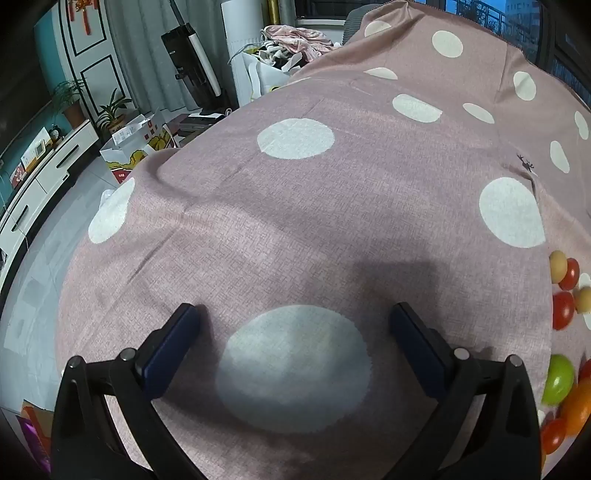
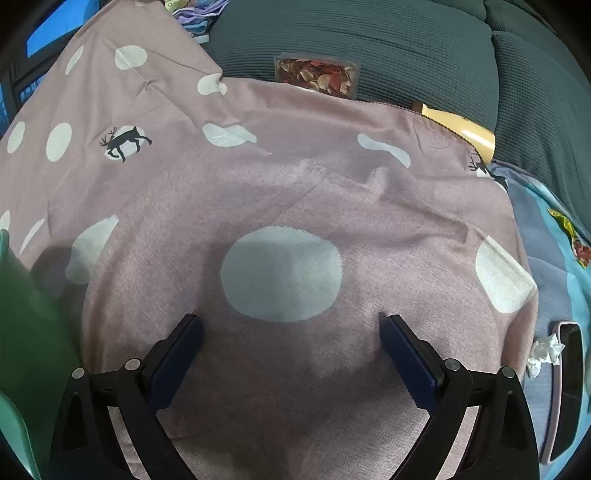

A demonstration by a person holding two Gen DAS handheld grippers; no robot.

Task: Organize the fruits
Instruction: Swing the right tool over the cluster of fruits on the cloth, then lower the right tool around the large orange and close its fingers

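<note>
Lying: three red tomatoes (image 1: 563, 309) (visible).

A mauve cloth (image 1: 332, 221) with pale polka dots and small black reindeer prints covers the bench. Beyond its left edge lies a grey tiled floor (image 1: 40, 280), with a long white TV cabinet (image 1: 40, 177) against a teal wall (image 1: 48, 55); two potted plants (image 1: 72, 99) stand at the cabinet's far end. Grey curtains (image 1: 147, 48) hang behind an upright black-and-white vacuum (image 1: 192, 62). Dusk-blue windows (image 1: 491, 14) show past the bench's far edge. In the right wrist view, a dark green ribbed sofa (image 2: 406, 48) rises behind the bench's far edge, and a phone (image 2: 569, 387) lies near the right edge.
</note>
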